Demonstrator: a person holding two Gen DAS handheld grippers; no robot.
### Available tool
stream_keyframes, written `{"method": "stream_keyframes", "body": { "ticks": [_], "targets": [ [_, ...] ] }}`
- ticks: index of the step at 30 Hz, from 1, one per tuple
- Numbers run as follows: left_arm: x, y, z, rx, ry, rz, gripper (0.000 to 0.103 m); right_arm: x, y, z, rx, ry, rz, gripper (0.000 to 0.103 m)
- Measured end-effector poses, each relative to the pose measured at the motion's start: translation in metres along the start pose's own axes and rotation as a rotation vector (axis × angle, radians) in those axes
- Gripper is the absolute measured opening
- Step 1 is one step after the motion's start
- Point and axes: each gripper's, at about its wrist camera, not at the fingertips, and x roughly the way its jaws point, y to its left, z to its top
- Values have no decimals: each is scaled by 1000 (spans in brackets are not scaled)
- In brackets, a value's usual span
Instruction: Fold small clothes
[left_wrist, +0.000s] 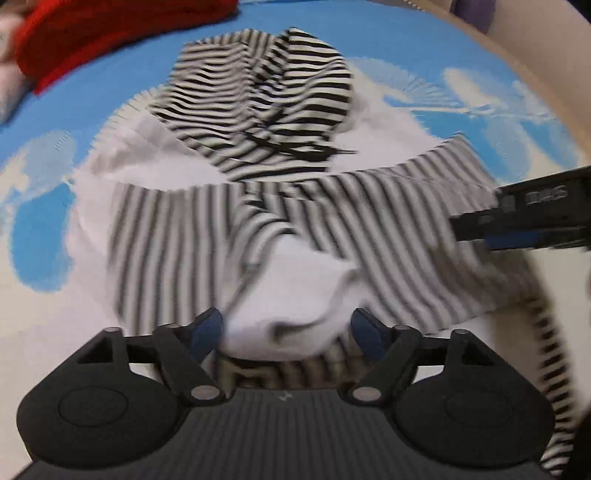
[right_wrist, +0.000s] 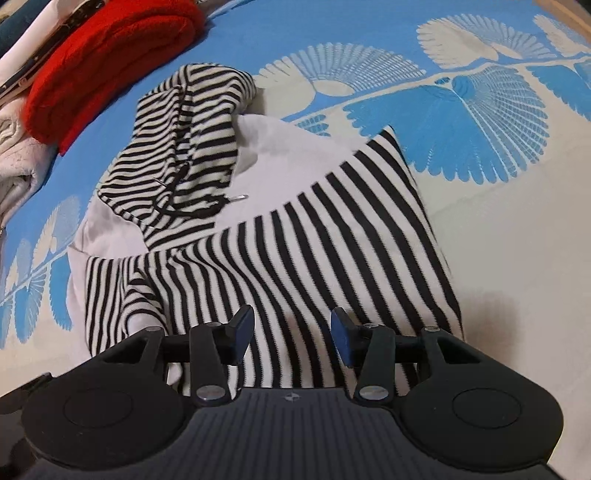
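Left wrist view: left gripper (left_wrist: 286, 328) jaws apart, white cuff bunched between pads, contact unclear from blur. Right gripper (right_wrist: 291, 330) open over striped hoodie (right_wrist: 332, 236), which lies on blue leaf-print sheet (right_wrist: 480, 122); red folded garment (right_wrist: 110, 55) beyond

You're in a home, likely on a bed: blue-and-white leaf-print bedsheet (right_wrist: 461, 122), folded red knit (right_wrist: 107, 59) and pale laundry (right_wrist: 14, 162) stacked beside it.
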Motion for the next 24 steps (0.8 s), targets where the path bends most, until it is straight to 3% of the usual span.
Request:
{"method": "stream_keyframes", "body": {
  "ticks": [2, 4, 5, 7, 10, 15, 18, 21, 24],
  "targets": [
    [-4, 28, 0, -93, 10, 119, 62, 2, -4, -1, 6, 13, 0, 48],
    [-11, 64, 0, -254, 24, 247, 62, 4, -7, -2, 14, 25, 0, 48],
    [-18, 84, -1, -348, 14, 289, 62, 4, -9, -2, 20, 29, -1, 49],
    [-28, 107, -1, -461, -5, 306, 62, 5, -12, -3, 30, 35, -7, 49],
    [-31, 120, 1, -559, -39, 193, 62, 6, -17, -4, 41, 28, -54, 51],
    [0, 103, 0, -522, 23, -10, 62, 12, -25, -8, 55, 28, -119, 52],
    [36, 103, -20, -516, 177, 68, 62, 15, -28, -9, 62, 29, -151, 52],
    [29, 107, -21, -560, 159, 64, 61, 11, -29, -8, 84, 9, -154, 52],
    [6, 94, -11, -498, 53, 3, 62, 12, -28, -6, 71, 4, -124, 53]
  ]
}}
